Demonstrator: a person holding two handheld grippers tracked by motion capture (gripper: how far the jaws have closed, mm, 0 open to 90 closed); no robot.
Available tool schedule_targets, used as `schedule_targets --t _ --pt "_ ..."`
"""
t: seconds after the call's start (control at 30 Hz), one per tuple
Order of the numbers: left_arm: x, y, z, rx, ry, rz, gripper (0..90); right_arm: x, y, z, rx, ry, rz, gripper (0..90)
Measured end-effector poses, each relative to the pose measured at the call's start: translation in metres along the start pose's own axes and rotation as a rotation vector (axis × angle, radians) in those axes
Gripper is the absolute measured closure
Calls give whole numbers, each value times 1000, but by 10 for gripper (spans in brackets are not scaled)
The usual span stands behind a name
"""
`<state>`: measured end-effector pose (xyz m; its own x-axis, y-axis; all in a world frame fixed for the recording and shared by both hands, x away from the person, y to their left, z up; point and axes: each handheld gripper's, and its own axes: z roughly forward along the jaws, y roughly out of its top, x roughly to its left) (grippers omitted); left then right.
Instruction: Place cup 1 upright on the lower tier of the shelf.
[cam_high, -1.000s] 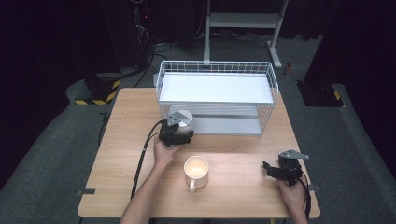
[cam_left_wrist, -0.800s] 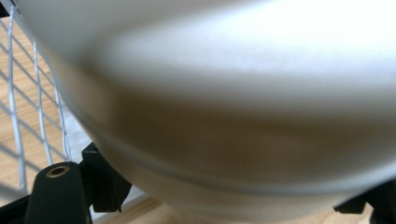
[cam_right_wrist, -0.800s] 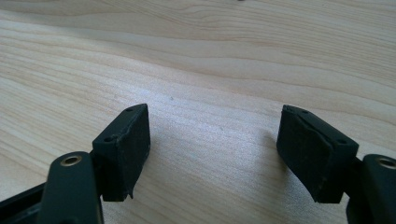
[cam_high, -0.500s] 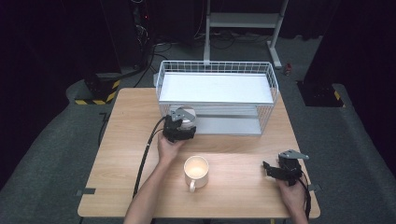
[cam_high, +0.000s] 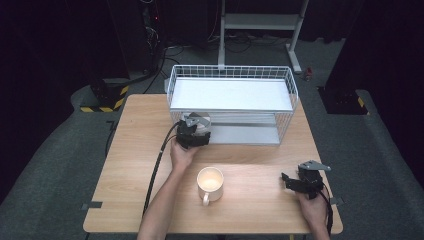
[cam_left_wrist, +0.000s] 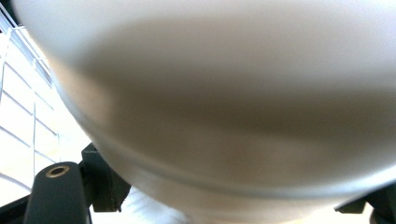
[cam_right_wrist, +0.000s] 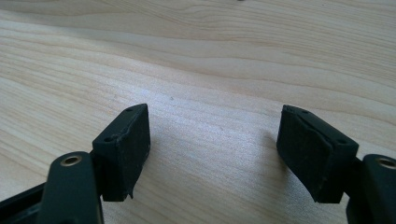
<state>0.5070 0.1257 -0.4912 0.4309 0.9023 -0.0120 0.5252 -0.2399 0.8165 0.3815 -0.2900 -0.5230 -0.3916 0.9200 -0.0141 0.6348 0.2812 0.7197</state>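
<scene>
my left gripper (cam_high: 197, 131) holds a pale bowl-like object (cam_left_wrist: 233, 102) between its jaws at the wire basket (cam_high: 232, 75) front. my right gripper (cam_right_wrist: 212, 149) rests wide open and empty on the wooden table (cam_high: 135, 145), right of the mug (cam_high: 210, 183).

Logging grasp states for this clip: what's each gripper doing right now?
Left gripper: shut on a white bowl-like object, at the wire basket.
Right gripper: open, empty, fingers over bare table.
</scene>
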Motion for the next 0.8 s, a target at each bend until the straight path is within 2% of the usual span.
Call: schedule_targets --t 0.07,0.2,0.23,0.27,0.3,0.4,0.43,0.47,0.5,0.53,0.57,0.6,0.63,0.67,0.7,0.8 --pt "-1 1 3 -4 -3 -21 194 0 0 0 0 0 0 261" --pt "1 3 5 -9 7 -3 194 0 0 0 0 0 0 261" --pt "1 3 6 -8 5 -8 194 0 0 0 0 0 0 261" --pt "-1 3 7 -3 -3 -49 194 0 0 0 0 0 0 261" --pt "1 4 8 -10 17 -22 194 0 0 0 0 0 0 261" --pt "1 4 13 -30 3 -53 194 0 0 0 0 0 0 261" --pt "1 4 13 -30 3 -53 194 0 0 0 0 0 0 261" --pt "3 5 14 -34 21 -45 194 0 0 0 0 0 0 261" --pt "6 6 14 -25 48 -9 194 0 0 0 0 0 0 261" --pt "4 7 16 -28 35 -30 194 0 0 0 0 0 0 261" --pt "5 9 18 -23 19 -22 194 0 0 0 0 0 0 261" --pt "2 9 20 -24 23 -70 194 0 0 0 0 0 0 261" --pt "2 9 20 -24 23 -70 194 0 0 0 0 0 0 261" --pt "6 11 19 12 37 -27 194 0 0 0 0 0 -2 261" --pt "6 11 19 12 37 -27 194 0 0 0 0 0 -2 261" --pt "5 13 25 -24 38 -70 194 0 0 0 0 0 0 261"
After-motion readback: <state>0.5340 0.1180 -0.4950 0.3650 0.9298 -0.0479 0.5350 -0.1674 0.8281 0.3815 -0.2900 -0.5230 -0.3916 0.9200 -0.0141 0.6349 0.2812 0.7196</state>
